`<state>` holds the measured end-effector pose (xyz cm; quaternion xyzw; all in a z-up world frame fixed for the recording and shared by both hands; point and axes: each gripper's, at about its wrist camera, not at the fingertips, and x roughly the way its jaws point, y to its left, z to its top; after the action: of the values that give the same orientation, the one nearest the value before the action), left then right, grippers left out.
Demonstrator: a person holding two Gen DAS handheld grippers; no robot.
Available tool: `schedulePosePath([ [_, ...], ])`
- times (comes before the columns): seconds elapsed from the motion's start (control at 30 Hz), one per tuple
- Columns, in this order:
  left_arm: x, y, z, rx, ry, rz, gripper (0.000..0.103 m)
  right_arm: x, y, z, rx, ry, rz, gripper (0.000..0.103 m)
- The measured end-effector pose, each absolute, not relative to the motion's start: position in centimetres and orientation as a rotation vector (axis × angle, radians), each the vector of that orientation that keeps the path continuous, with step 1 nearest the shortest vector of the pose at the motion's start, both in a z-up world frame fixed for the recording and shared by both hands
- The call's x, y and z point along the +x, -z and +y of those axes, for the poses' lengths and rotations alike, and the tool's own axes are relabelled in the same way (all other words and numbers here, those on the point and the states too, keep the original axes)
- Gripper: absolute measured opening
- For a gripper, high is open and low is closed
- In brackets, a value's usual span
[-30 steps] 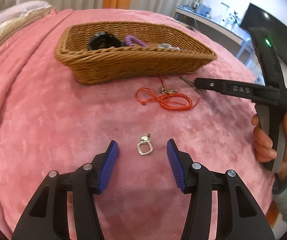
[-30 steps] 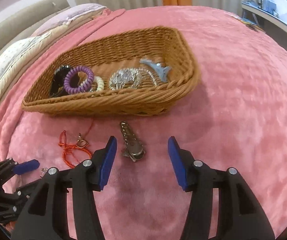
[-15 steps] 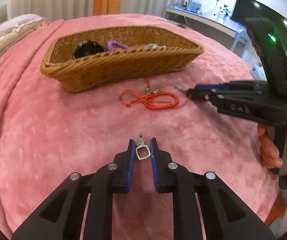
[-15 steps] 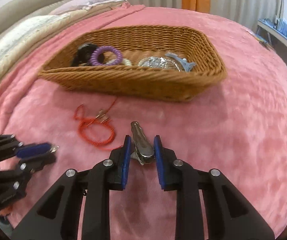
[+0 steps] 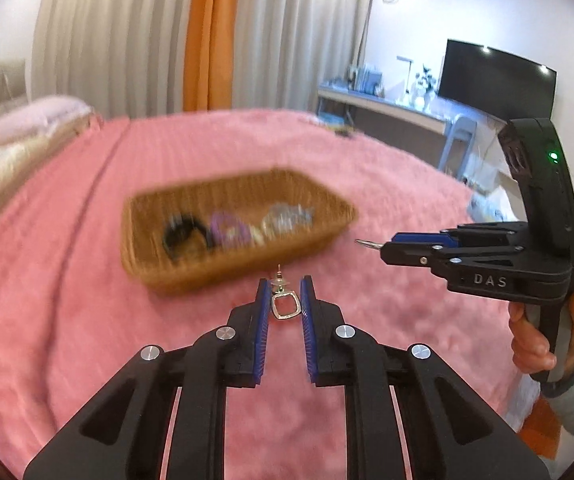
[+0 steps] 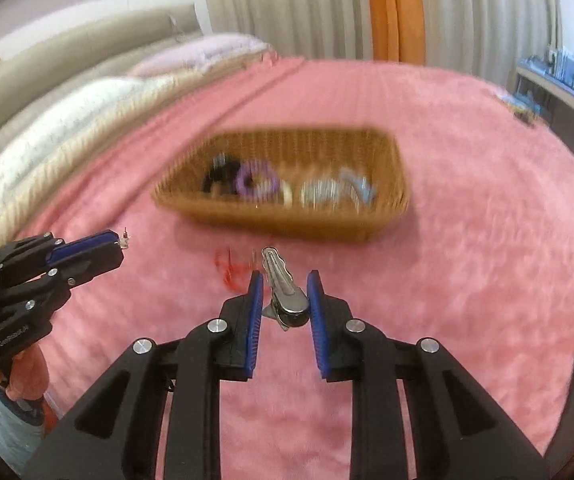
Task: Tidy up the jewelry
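Nearest the wicker basket's front wall, on the near side, the left gripper is clamping a small square silver pendant between its blue pads, lifted clear of the pink blanket. Beside it, also short of the basket, the right gripper is pinching a silver hair clip, held off the fabric. A red cord is lying on the blanket just before the basket. Inside the basket, blurred, a black piece, a purple coil tie and silvery items are sitting. The carry step appears to be under way; next, both pieces likely need bringing over the rim and releasing inside.
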<state>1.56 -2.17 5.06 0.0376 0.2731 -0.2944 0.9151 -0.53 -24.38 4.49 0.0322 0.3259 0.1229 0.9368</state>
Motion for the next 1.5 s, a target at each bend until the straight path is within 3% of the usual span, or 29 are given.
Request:
schedulePosePath([
  [0.17,4.7,-9.2,-2.7,0.064,0.599,0.472,0.013,3.3,-8.1,-24.7,0.097,-0.228,0.588,0.02],
  [0.3,9.4,-9.4,-3.6,0.043,0.565,0.5,0.014,7.8,-8.1,-25.0,0.124,-0.203,0.596,0.02],
  [0.53,16.3,-4.9,-4.6,0.01,0.51,0.64,0.014,16.1,-3.3,-25.4,0.151,-0.165,0.754,0.02],
  [0.8,18.6,-1.5,-4.8,-0.005,0.499,0.729,0.015,17.3,-0.2,-25.7,0.162,-0.152,0.83,0.02],
  [0.9,18.0,-1.9,-4.6,-0.019,0.512,0.726,0.044,16.9,0.0,-26.1,0.194,-0.174,0.839,0.022],
  [0.93,17.2,-2.4,-4.5,-0.01,0.509,0.7,0.045,16.5,-0.2,-26.2,0.201,-0.179,0.836,0.024],
  [1.0,16.4,-3.1,-4.3,-0.01,0.525,0.685,0.049,15.4,-1.0,-26.6,0.21,-0.181,0.806,0.059],
  [1.03,15.8,-3.6,-4.1,-0.017,0.532,0.676,0.051,14.9,-1.5,-26.6,0.205,-0.176,0.789,0.061],
  [1.1,14.5,-4.7,-3.7,-0.024,0.54,0.652,0.052,13.1,-2.7,-26.5,0.182,-0.187,0.756,0.061],
  [1.17,13.0,-5.8,-3.2,-0.03,0.544,0.625,0.062,11.4,-3.6,-26.4,0.178,-0.211,0.736,0.061],
  [1.3,9.1,-7.7,-1.3,-0.069,0.566,0.552,0.065,6.9,-4.7,-25.7,0.132,-0.253,0.694,0.061],
  [1.5,4.6,-7.8,0.7,-0.097,0.52,0.527,0.072,3.1,-2.3,-23.3,0.075,-0.26,0.731,0.061],
])
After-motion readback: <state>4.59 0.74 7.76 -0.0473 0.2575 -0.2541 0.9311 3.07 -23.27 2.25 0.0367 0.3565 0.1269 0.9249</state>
